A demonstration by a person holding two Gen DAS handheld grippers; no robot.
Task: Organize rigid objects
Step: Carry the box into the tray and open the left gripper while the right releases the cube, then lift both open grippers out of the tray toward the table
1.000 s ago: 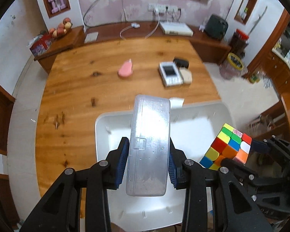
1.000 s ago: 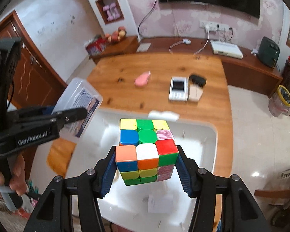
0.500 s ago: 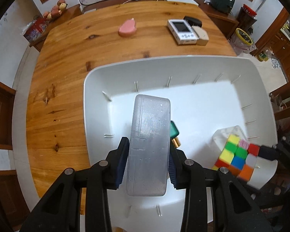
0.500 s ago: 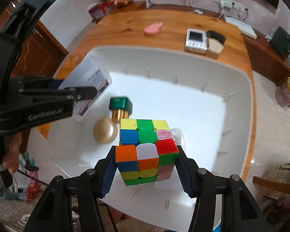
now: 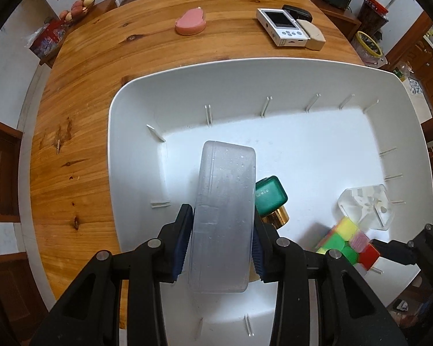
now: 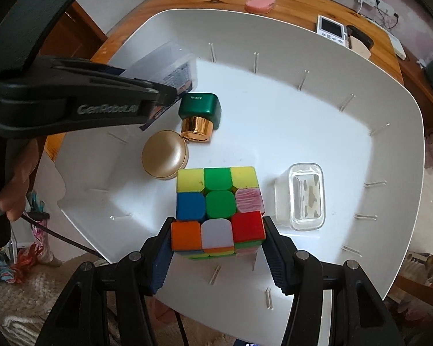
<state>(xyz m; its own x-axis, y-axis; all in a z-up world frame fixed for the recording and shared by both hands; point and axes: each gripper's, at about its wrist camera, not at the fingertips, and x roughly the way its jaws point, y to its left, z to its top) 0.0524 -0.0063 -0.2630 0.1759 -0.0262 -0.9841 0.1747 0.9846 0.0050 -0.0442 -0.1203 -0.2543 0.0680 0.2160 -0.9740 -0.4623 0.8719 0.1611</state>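
My left gripper (image 5: 220, 239) is shut on a frosted plastic box (image 5: 223, 216), held low inside the white bin (image 5: 274, 80) by its left wall. A green-capped gold bottle (image 5: 270, 196) lies right beside the box. In the right wrist view my right gripper (image 6: 218, 248) has its jaws opening around a colourful puzzle cube (image 6: 219, 201). The cube sits loose between the pads, low over the bin floor (image 6: 303, 115), and looks blurred (image 5: 346, 242) in the left wrist view. A gold round case (image 6: 164, 155) and a small clear box (image 6: 306, 196) flank the cube.
On the wooden table (image 5: 86, 86) beyond the bin lie a pink case (image 5: 191, 23), a white handheld console (image 5: 283, 27), a beige case (image 5: 310, 33) and a black one (image 5: 297, 13). A person's hand (image 6: 11, 190) grips the left tool's handle.
Both grippers have sunk from above the bin down into it. The cube has tipped and slid forward between the right pads. The frosted box stays clamped.
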